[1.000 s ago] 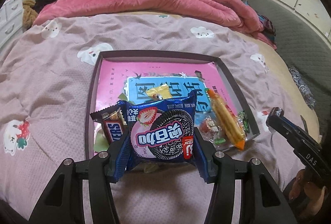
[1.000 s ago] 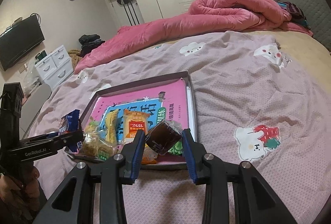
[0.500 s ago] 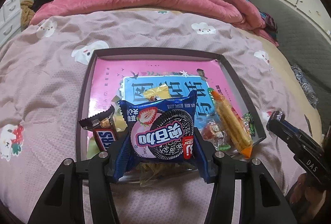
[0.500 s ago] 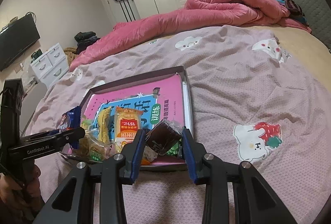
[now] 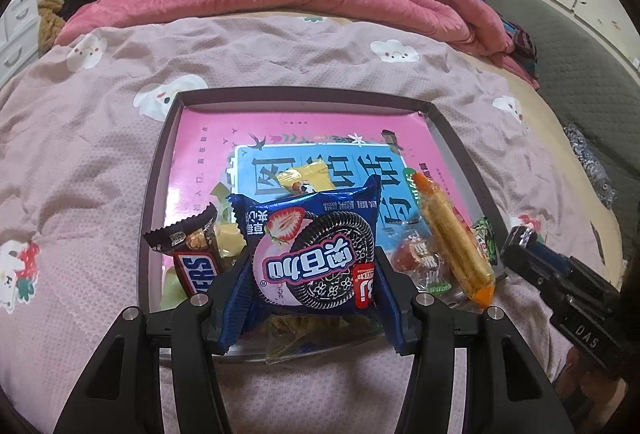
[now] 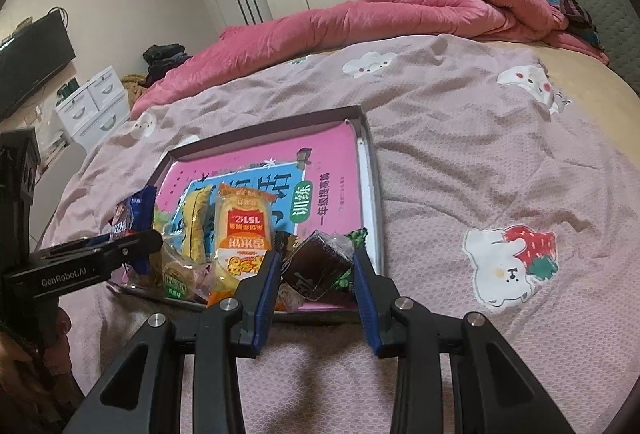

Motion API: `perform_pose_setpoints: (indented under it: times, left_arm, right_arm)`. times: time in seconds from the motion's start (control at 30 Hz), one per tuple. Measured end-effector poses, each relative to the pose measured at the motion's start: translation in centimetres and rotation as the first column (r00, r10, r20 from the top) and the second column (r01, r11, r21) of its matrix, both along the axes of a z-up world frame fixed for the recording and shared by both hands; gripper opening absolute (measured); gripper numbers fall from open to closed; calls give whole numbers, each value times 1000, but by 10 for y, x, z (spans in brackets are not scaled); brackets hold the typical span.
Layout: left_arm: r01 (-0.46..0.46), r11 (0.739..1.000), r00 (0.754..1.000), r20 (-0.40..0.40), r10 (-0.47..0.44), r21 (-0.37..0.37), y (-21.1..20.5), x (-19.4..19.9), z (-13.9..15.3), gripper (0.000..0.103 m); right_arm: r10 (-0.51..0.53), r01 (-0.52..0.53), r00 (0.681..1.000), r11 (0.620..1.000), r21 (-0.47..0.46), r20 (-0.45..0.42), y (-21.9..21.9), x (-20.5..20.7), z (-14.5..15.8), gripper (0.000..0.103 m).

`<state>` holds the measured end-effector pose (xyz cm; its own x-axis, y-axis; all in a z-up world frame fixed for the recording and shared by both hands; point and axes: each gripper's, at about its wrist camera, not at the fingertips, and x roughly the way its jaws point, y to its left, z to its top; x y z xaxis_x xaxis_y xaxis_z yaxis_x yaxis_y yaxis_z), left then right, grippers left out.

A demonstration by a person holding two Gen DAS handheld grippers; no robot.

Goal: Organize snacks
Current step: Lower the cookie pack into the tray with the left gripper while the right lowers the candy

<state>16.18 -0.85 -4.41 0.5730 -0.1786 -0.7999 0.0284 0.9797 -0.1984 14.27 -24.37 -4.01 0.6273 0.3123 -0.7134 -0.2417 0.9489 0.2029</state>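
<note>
A blue-and-pink cookie packet [image 5: 316,254] hangs pinched between the pads of the left gripper [image 5: 314,274] above the near edge of a dark tray [image 5: 160,161] set on a bed [image 5: 80,153], while the right gripper [image 6: 316,270] clamps a small dark-wrapped snack [image 6: 316,266] over the tray's near right corner. Below them, the near end of the tray is crowded: a Snickers bar [image 5: 192,254] by the near left corner, a long orange-tipped packet [image 5: 452,238] toward the right edge, a red-and-yellow packet [image 6: 244,234] in the middle; the far half, lined with a pink printed sheet [image 5: 208,153], lies bare. The risk, as it looks from here, is the pile itself: a packet let go above that heap could slide over the low near rim onto the bedspread, and the soft mattress may let the tray tip under a push. Against a second ago, both grips are unchanged; the right gripper has come slightly lower toward the tray, and the tray sits nearer in the left wrist view, with the Snickers bar standing clearer of the cookie packet
</note>
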Motion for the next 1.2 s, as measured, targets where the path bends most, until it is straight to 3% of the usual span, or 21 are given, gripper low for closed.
perform_pose_setpoints:
  times: [0.47, 1.2]
  left_arm:
    - [0, 1000, 1000, -1, 0, -4, -2, 6, -1, 57]
    - [19, 999, 999, -29, -20, -29, 1, 10, -6, 59]
  right_arm:
    - [-37, 37, 998, 999, -11, -40, -4, 6, -12, 38]
    - [-48, 47, 998, 999, -21, -31, -5, 1, -9, 38]
